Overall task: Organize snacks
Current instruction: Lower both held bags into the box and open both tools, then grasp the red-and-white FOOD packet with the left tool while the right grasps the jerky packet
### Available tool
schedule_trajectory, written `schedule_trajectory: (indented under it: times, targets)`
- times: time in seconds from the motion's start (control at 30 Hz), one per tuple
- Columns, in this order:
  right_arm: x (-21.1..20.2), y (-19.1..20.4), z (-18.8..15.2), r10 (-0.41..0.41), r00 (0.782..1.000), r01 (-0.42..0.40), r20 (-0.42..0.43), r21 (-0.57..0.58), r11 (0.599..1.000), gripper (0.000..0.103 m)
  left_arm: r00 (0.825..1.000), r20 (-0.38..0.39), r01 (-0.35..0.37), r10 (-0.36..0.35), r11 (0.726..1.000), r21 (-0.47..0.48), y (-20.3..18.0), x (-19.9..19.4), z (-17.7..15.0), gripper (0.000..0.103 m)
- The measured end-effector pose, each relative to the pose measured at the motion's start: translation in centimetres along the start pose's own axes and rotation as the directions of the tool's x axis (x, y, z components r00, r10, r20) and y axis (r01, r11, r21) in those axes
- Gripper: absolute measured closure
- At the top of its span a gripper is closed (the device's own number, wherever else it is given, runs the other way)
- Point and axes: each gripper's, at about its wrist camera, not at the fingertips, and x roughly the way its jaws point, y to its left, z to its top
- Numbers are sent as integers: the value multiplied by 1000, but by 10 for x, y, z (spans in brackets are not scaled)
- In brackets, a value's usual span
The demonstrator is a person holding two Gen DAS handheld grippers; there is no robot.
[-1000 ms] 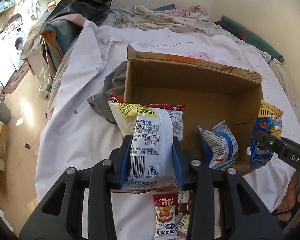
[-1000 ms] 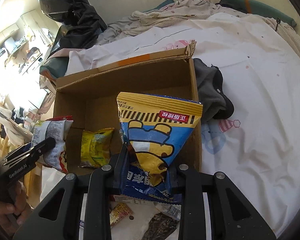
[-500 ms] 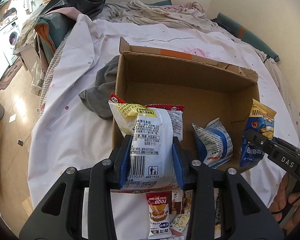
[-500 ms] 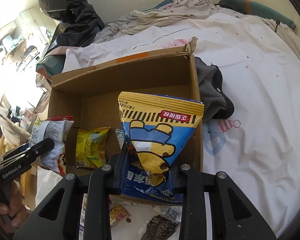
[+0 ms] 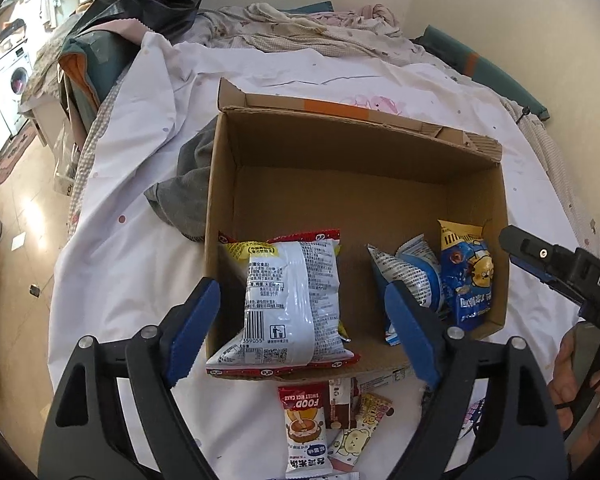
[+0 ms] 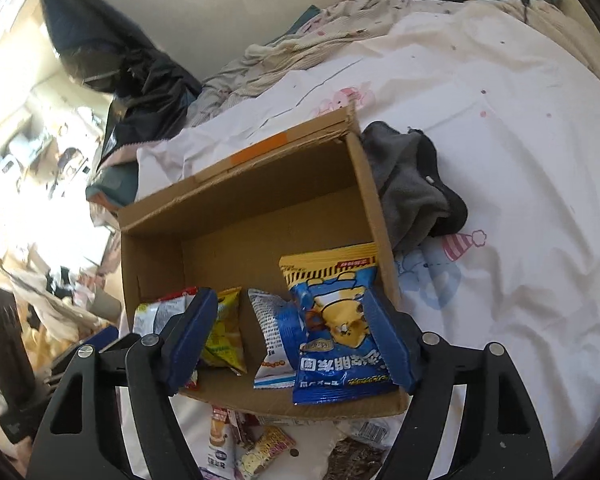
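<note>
My left claw (image 5: 302,320) is open wide. Its two blue pads stand far apart, and nothing is pinched between them. In the gap, low in the middle of the left view, I see the white and red snack bag (image 5: 290,300). It leans over the near wall of the cardboard box (image 5: 340,184), with its top end inside the box and its bottom end sticking out past the wall. The pads do not touch it.

My right claw (image 6: 290,340) is open wide too. In the right view, the blue and yellow bear bag (image 6: 336,320) stands in the lower right corner of the box (image 6: 260,216), leaning on the right wall. I cannot tell if my right pad touches its edge. Just left of it sits a white and blue bag (image 6: 276,340), and further left a yellow bag (image 6: 226,332).

The box sits on a bed with a white sheet (image 5: 140,208). A gray cloth (image 5: 188,184) lies bunched up against the outside of the box. At the bottom of the left view, more small snack packs (image 5: 320,420) lie on the sheet, just outside the near wall of the box.
</note>
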Motion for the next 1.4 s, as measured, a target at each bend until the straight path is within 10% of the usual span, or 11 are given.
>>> schedule_trajectory:
  times: [0.6,0.9,1.4]
  targets:
    - [-26,-6,-15,29,1000,-29,-4,59,998,25,999,43,-17,18,1000,-27,18,-42,-15,21]
    - [-52,-8,-42,32,999,-31,-18,72,997,25,995,-100,-35,31,999,-39,20,-32,-60,22]
    - [-71,-43,-78,-21,997,30,-78,118,993,25,923,-381,-52,47,999,-3,-4,61,-112,54]
